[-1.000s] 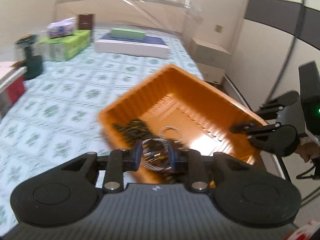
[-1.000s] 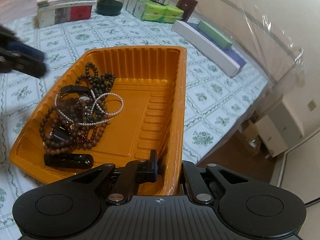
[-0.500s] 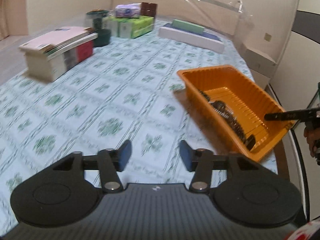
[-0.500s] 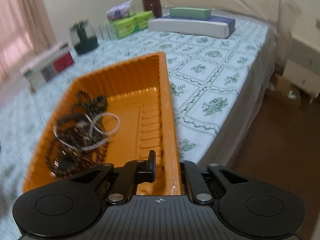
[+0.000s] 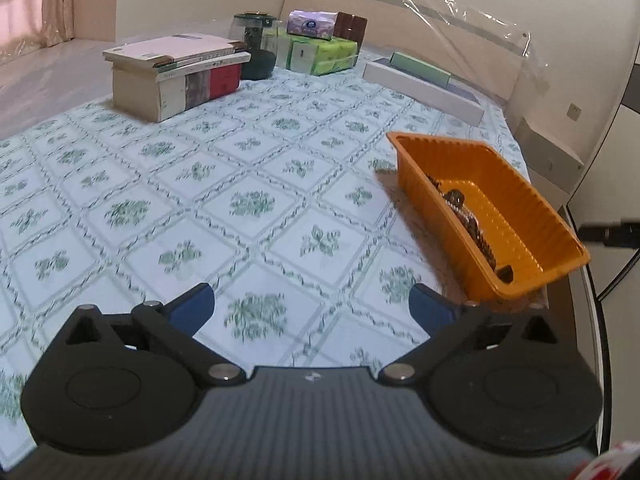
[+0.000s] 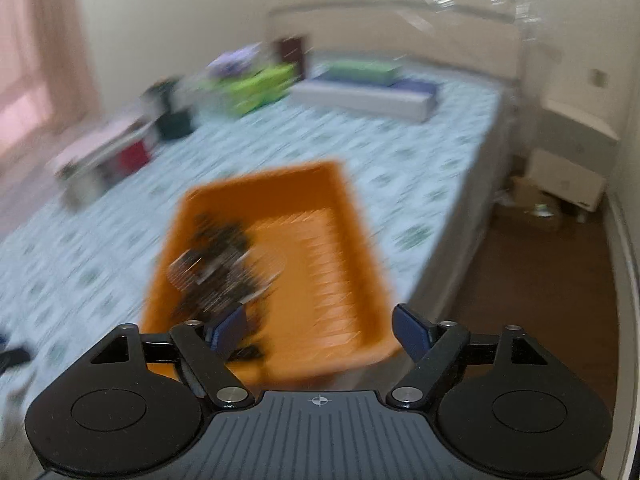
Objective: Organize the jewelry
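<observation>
A: While both sets of jaws are opening with nothing between them, where's the jewelry point(image 5: 466, 216)?

B: Heaped in the orange tray point(image 5: 532, 204), which sits at the bed's point(image 5: 248, 168) edge, at about three o'clock in the left view. The left gripper point(image 5: 311, 304) hangs over bare patterned sheet, well clear of it. The right gripper point(image 6: 320, 330) hangs near the tray's near end, though that view is blurred.

A: How should the next bit go, in your judgement?

B: Slow the right hand first. Then come down on one strand at the heap's edge, not the middle, since the beads look tangled. Steady the tray rim with the other.
</observation>
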The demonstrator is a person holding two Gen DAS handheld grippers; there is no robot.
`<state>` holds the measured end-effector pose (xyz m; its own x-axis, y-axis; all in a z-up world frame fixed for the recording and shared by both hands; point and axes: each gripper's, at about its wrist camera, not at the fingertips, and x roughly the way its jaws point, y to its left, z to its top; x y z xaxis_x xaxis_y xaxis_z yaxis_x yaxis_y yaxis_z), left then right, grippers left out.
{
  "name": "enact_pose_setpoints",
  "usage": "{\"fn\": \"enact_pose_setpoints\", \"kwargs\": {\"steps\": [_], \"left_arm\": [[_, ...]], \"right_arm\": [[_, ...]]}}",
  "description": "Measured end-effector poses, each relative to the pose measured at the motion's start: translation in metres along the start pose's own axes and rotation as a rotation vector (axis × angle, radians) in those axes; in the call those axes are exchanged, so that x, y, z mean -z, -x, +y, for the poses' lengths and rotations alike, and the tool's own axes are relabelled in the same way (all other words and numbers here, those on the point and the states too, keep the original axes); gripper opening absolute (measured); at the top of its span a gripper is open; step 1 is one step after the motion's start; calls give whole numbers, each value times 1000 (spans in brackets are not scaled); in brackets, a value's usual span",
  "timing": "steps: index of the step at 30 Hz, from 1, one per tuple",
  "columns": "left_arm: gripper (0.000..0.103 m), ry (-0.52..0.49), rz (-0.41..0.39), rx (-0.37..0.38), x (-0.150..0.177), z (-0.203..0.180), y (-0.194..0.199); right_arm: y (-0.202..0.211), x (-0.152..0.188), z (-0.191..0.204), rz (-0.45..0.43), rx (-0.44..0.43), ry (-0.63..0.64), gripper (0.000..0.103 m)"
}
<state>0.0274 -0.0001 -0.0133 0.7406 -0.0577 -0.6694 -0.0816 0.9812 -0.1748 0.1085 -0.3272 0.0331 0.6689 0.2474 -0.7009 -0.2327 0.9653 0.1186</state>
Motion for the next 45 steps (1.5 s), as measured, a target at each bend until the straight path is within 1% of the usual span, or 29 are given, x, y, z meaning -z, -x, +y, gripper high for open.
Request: {"fn": "enact_pose_setpoints", "kwargs": {"steps": [2,5,10,13,15,18,21,25,32,45], "left_arm": [[103,-7,11,-8,5,-3,5],[103,-4,41,-22,10,-6,12],[103,29,90,-55,18,-8,25],[103,33,96,-56,22,-9,31],[103,32,100,-65,24,-12,34],[103,16,99,-99,26,-16,38],[103,25,104,-108,27,-16,39],[103,34,111,-107,27,-16,40],[103,24,98,-97,28,-22,42],[103,6,101,-92,27,-25,39]], "right_arm": [[0,13,26,67,-42,46,82],[-1,30,56,116,-88,76,82],[-2,51,91,121,-94,83,83],[-2,55,100,121,-92,84,83],[-2,57,104,130,-98,74,83],[1,59,106,133,-97,77,83],[5,60,108,134,-92,85,83],[6,62,112,135,-90,89,83],[8,63,117,139,-97,97,83],[8,60,116,139,-93,101,83]]}}
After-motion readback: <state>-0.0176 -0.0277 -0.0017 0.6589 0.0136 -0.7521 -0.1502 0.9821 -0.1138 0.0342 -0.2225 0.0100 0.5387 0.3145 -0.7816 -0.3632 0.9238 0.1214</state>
